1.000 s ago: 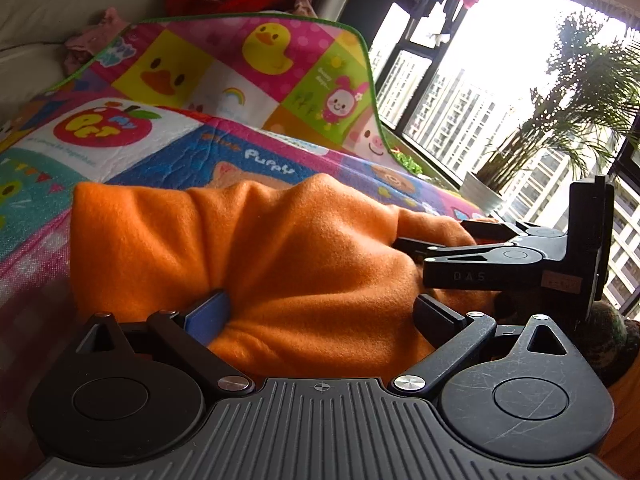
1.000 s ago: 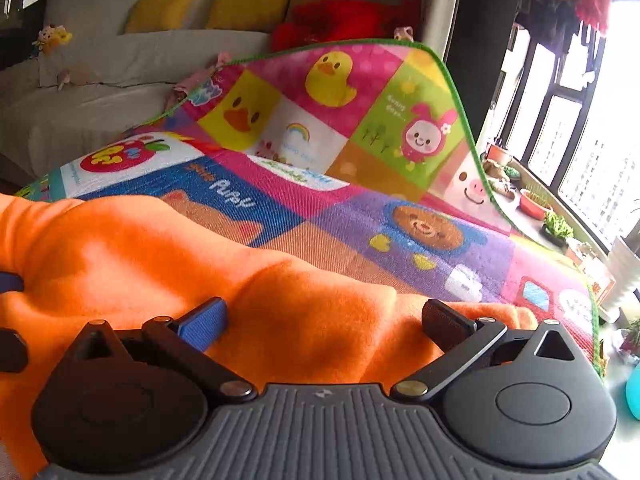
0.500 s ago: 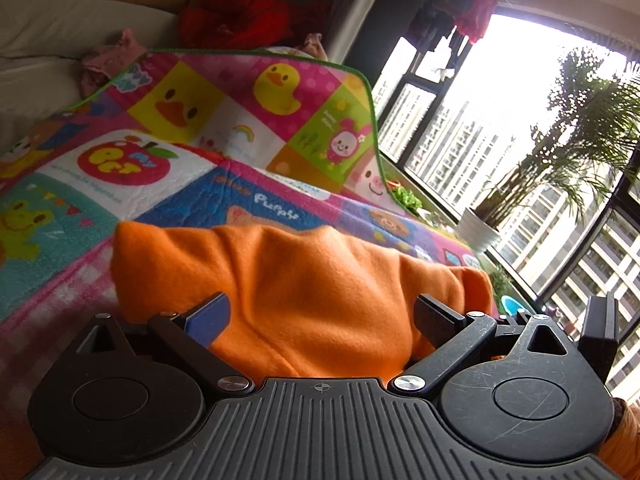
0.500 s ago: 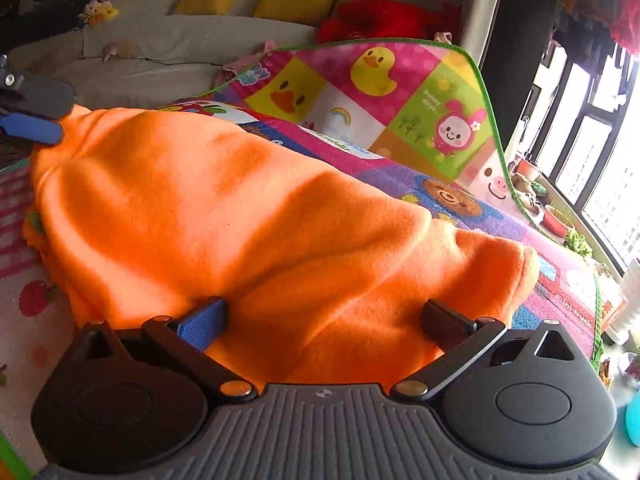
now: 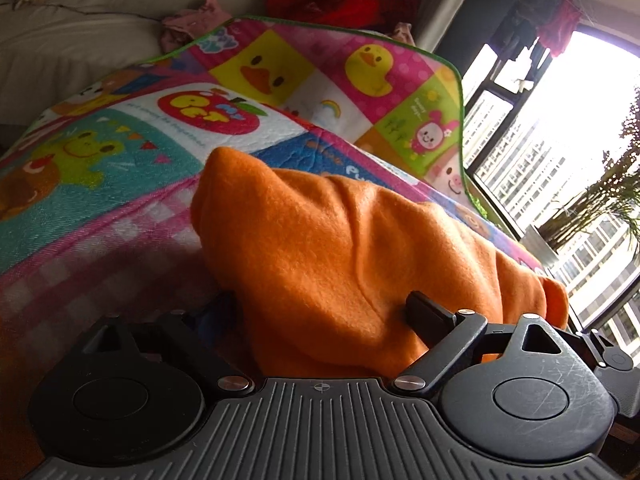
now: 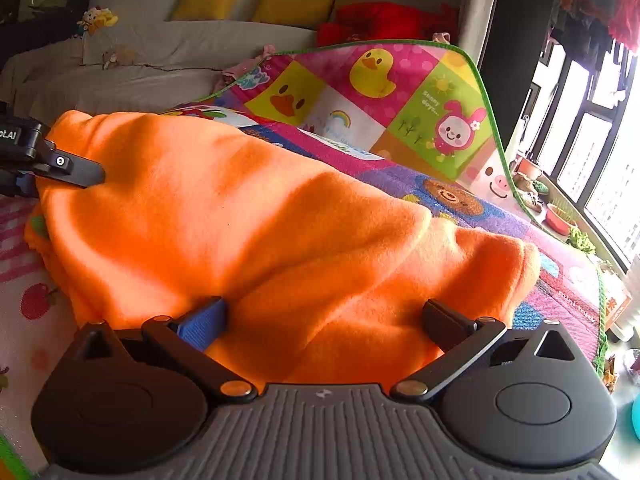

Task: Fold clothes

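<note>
Mat [image 6: 404, 80] writing: we read "Sunny days…".
Left gripper [image 5: 320, 312]: closing around our orange fleece [image 5: 340, 248].
Right gripper [image 6: 324, 316]: apart, fleece lying between.

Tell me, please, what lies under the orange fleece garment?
The orange fleece garment rests on the cartoon play mat; pink checked mat shows beside it. Anything beneath its folds is covered.

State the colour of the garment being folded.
Orange; the right wrist view shows it best.

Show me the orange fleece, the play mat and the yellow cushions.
orange fleece [image 6: 248, 216], right wrist view, middle of the cloth
play mat [image 5: 100, 216], left wrist view, bare left part
yellow cushions [image 6: 294, 4], right wrist view, right cushion's face
</note>
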Available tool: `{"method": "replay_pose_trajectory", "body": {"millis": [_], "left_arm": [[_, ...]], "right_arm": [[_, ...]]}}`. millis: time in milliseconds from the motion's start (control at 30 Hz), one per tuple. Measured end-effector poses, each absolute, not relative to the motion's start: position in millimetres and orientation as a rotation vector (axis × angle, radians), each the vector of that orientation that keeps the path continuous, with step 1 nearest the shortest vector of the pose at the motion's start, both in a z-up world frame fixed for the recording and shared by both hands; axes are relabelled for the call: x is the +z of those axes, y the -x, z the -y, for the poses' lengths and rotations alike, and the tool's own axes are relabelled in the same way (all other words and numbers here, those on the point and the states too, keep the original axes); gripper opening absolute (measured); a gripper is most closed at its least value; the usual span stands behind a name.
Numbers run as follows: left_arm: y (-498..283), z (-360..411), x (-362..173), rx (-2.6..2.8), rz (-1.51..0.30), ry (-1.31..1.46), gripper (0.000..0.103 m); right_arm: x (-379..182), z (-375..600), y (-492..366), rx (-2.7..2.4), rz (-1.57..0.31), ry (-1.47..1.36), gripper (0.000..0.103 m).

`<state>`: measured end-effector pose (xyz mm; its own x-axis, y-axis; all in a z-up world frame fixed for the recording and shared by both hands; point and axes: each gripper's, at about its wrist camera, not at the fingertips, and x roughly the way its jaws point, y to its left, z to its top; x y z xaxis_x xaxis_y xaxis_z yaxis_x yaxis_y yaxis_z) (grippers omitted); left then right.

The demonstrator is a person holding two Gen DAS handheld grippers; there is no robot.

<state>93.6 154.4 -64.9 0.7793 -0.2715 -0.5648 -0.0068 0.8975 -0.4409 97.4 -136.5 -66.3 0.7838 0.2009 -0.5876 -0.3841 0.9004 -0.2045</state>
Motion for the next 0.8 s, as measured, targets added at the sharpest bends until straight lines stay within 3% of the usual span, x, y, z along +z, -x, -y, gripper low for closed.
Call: {"method": "replay_pose_trajectory", "body": {"millis": [300, 433, 533, 667, 733, 800], "left_arm": [[-93, -150, -64, -0.142, -0.673, 0.396, 0.085], [-93, -152, -65, -0.147, -0.668, 0.399, 0.085], [-90, -153, -65, -0.148, -0.665, 0.403, 0.085], [-89, -149, -65, -0.132, -0.654, 0.395, 0.085], [-89, -144, -64, -0.120, -0.645, 0.368, 0.081], [-88, -135, -60, -0.112, -0.619, 0.301, 0.063]], "right_arm": [[-34, 131, -73, 0.432, -0.474, 0.266, 0.103], [-32, 107, -70, 0.499, -0.498, 0.327, 0.103], [-66, 94, -89, 0.435, -0.622, 0.366, 0.103], [-64, 101, -86, 0.446, -0.617, 0.330, 0.103], [-61, 106, -83, 0.458, -0.609, 0.307, 0.103], [-55, 115, -78, 0.476, -0.591, 0.271, 0.103]]}}
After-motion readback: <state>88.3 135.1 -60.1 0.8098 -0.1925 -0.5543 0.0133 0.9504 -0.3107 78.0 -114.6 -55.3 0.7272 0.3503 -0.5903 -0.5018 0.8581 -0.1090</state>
